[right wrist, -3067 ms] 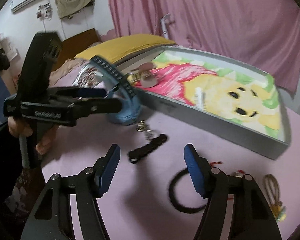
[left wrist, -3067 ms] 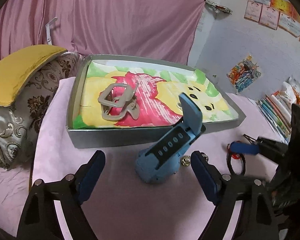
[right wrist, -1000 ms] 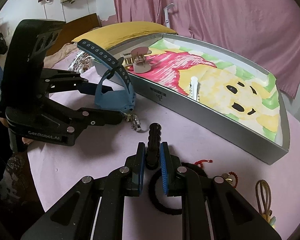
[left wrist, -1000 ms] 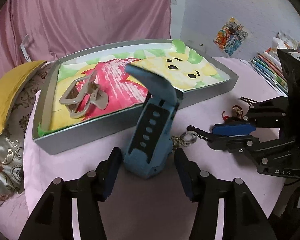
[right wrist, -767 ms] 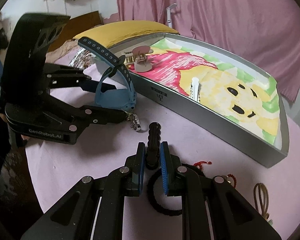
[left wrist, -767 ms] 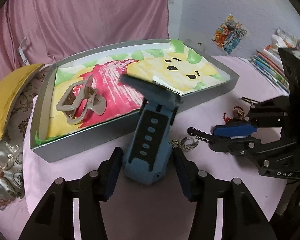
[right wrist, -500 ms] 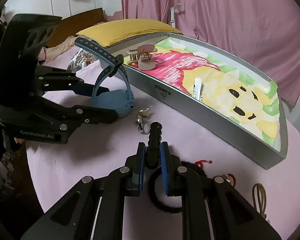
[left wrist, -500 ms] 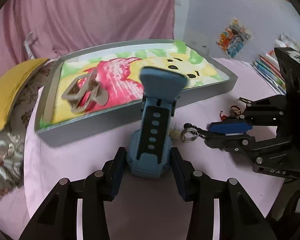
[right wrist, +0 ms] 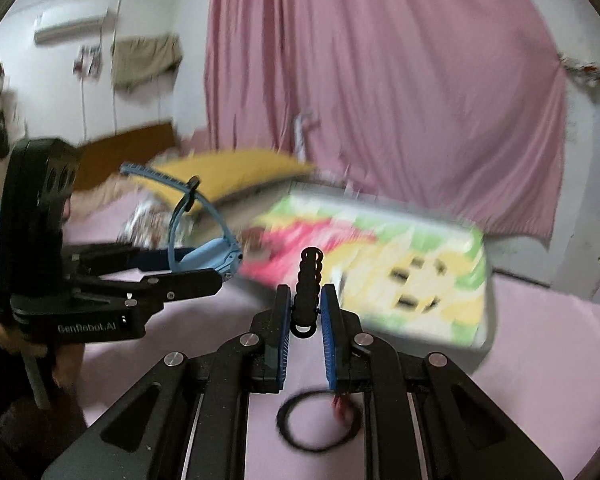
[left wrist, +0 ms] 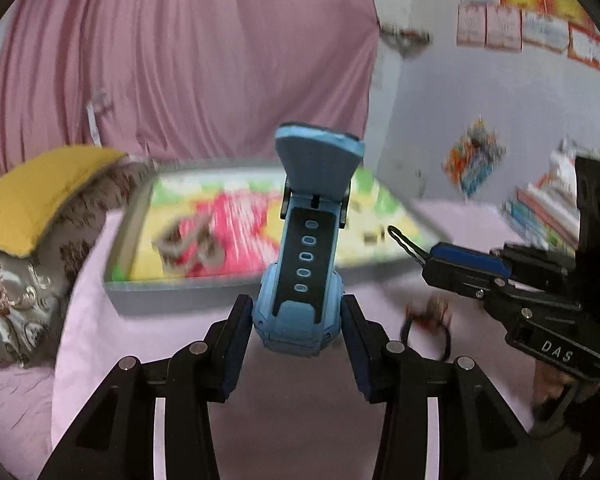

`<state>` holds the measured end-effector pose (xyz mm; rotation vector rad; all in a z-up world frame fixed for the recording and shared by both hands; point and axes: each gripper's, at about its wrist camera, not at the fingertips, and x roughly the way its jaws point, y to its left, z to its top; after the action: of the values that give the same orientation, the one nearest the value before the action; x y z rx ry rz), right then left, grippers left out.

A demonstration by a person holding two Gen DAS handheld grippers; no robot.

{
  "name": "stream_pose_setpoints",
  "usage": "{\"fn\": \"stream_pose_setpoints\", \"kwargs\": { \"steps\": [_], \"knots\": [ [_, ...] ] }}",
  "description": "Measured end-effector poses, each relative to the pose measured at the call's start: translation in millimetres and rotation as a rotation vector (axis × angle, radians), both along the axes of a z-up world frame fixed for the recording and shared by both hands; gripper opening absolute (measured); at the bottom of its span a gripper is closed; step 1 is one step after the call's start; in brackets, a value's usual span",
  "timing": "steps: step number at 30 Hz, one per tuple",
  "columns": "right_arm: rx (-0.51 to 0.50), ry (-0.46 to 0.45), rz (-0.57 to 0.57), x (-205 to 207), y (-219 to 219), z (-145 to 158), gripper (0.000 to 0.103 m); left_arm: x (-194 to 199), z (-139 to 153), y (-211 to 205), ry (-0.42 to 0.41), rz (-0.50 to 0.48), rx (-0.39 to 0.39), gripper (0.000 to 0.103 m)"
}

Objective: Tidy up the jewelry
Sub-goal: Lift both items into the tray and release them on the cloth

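I count one blue watch [left wrist: 300,280], one black beaded piece [right wrist: 309,280], one black hair tie [right wrist: 318,424], one beige hair claw [left wrist: 192,246], one tray [left wrist: 180,292]

Blue watch [left wrist: 300,280], strap upright

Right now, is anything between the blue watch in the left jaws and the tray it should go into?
Nothing visible. The blue watch, held by the left gripper, faces the tray across bare pink cloth.

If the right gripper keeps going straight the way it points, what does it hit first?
Probably the tray: the right gripper, shut on a black clip, points at the tray's near wall and printed liner. Blur leaves depth uncertain.
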<state>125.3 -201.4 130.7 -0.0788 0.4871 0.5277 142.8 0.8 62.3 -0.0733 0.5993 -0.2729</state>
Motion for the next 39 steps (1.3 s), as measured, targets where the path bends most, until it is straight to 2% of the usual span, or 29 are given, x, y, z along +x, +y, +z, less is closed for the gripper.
{"fn": "stream_pose_setpoints", "kwargs": {
  "steps": [4, 6, 11, 15, 18, 22, 26, 29, 31, 36, 39],
  "knots": [
    [0.0, -0.148, -0.058, 2.6, -0.7, 13.6, 0.013, 7.2, 18.7, -3.2, -0.122, 0.055, -0.027, 0.042],
    [-0.011, -0.196, -0.079, 5.8, 1.5, 18.1, 0.013, 13.8, 24.4, -4.0, -0.154, 0.073, -0.044, 0.042],
    [-0.031, -0.269, -0.124, 19.0, 5.6, 26.5, 0.013, 37.0, 28.7, -5.9, -0.203, 0.106, -0.072, 0.042],
    [-0.032, -0.259, -0.134, 30.5, 8.1, 31.5, 0.013, 56.9, 25.9, -9.1, -0.213, 0.137, -0.055, 0.042],
    [-0.002, -0.183, -0.133, 55.5, 9.4, 27.8, 0.013, 72.8, 22.5, -10.2, -0.188, 0.148, -0.037, 0.042],
    [0.037, -0.018, -0.132, 90.1, 2.5, 8.9, 0.013, 97.0, 12.1, -9.4, -0.066, 0.147, -0.022, 0.042],
    [0.041, 0.137, -0.126, 116.6, -5.7, -13.9, 0.013, 115.9, -4.8, -9.4, 0.072, 0.123, -0.006, 0.042],
    [0.039, 0.254, -0.12, 132.6, -12.9, -35.4, 0.013, 124.1, -16.3, -12.0, 0.144, 0.094, -0.003, 0.042],
    [0.016, 0.296, -0.12, 139.9, -13.0, -47.6, 0.013, 126.3, -20.5, -13.7, 0.165, 0.08, -0.004, 0.042],
    [-0.028, 0.388, -0.099, 151.5, -10.8, -69.4, 0.013, 125.1, -19.8, -19.4, 0.155, 0.071, 0.038, 0.042],
    [-0.036, 0.41, -0.096, 157.7, -10.8, -78.9, 0.013, 125.0, -18.8, -18.8, 0.157, 0.07, 0.038, 0.042]
  ]
}}
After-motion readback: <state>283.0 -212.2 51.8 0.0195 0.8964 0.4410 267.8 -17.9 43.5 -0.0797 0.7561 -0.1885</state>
